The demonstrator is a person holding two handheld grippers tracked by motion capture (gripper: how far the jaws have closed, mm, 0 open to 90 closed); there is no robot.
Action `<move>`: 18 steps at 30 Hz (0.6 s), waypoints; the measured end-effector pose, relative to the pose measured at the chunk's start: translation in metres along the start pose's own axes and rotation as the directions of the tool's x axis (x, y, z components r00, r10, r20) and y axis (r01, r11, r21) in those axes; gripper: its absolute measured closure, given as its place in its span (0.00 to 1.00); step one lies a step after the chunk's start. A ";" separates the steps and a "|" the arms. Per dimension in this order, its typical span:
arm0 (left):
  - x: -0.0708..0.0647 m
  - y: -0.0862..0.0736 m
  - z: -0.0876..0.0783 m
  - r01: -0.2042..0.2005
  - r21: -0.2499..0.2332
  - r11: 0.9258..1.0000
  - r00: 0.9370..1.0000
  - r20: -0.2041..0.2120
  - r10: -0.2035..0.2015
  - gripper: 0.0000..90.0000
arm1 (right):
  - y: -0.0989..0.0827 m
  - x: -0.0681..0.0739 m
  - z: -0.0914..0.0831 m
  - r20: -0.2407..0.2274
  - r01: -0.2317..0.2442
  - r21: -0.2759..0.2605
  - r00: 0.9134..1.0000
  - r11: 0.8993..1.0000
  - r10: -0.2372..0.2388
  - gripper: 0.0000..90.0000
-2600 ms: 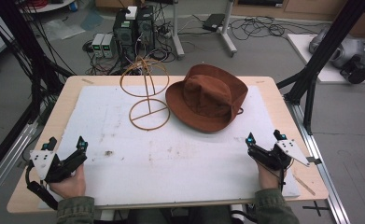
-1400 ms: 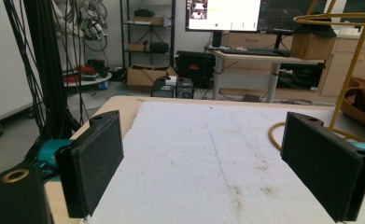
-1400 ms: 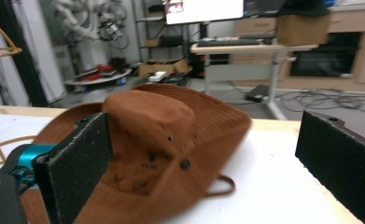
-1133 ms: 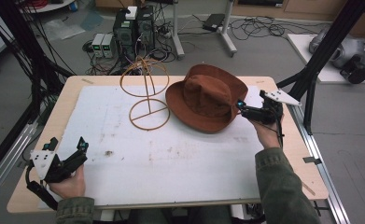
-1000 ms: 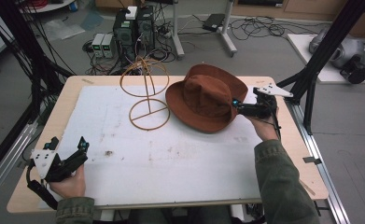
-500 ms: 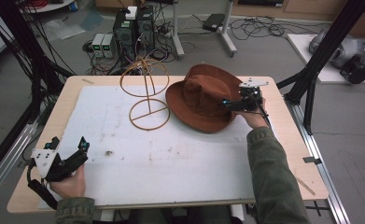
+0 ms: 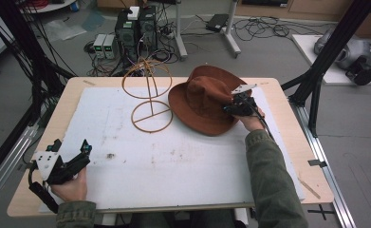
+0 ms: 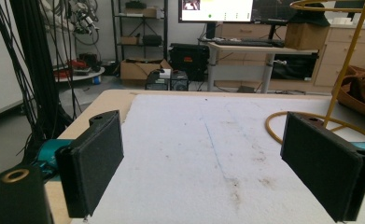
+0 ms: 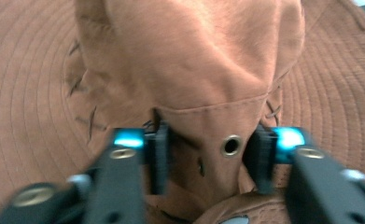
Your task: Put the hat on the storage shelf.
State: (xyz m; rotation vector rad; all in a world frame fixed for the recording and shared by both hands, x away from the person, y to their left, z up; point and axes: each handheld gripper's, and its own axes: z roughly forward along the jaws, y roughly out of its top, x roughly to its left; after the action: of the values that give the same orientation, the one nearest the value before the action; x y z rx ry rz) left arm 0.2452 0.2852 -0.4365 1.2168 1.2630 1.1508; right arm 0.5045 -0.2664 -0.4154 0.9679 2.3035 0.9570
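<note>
High view looks forward and down over the whole table (image 7: 287, 156). Left gripper view sits low, facing level across the table; beyond its jaws stands the wire stand (image 8: 343, 74), shared with the high view. Right gripper view sits tight against the hat (image 9: 194, 70) pinched between its jaws.

Wooden table (image 7: 287, 156): white mat (image 7: 173, 156) on top; brown hat (image 7: 199, 102), wire hat stand (image 7: 150, 107) on mat.

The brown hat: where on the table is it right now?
In the high view the brown hat lies right of centre, beside the wire stand, its crown pinched by the right gripper.
</note>
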 end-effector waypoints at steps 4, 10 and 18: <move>0.001 0.000 0.000 0.002 0.000 1.000 1.000 0.000 -0.002 0.15 | -0.002 -0.002 0.002 -0.043 -0.040 0.018 0.998 0.999 0.040 0.98; 0.001 0.000 0.000 0.003 0.003 1.000 1.000 0.003 -0.003 0.15 | -0.002 -0.002 0.000 -0.046 -0.076 0.023 0.996 0.997 0.077 0.99; 0.001 0.000 0.001 0.005 0.003 1.000 1.000 0.006 -0.005 0.15 | -0.003 -0.002 -0.007 -0.031 -0.129 -0.011 0.991 0.992 0.129 0.99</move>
State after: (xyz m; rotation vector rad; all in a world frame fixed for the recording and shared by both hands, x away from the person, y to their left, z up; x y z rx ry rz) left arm 0.2457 0.2859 -0.4370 1.2176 1.2629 1.1412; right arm 0.5001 -0.2731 -0.4127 1.1156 2.2792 1.0434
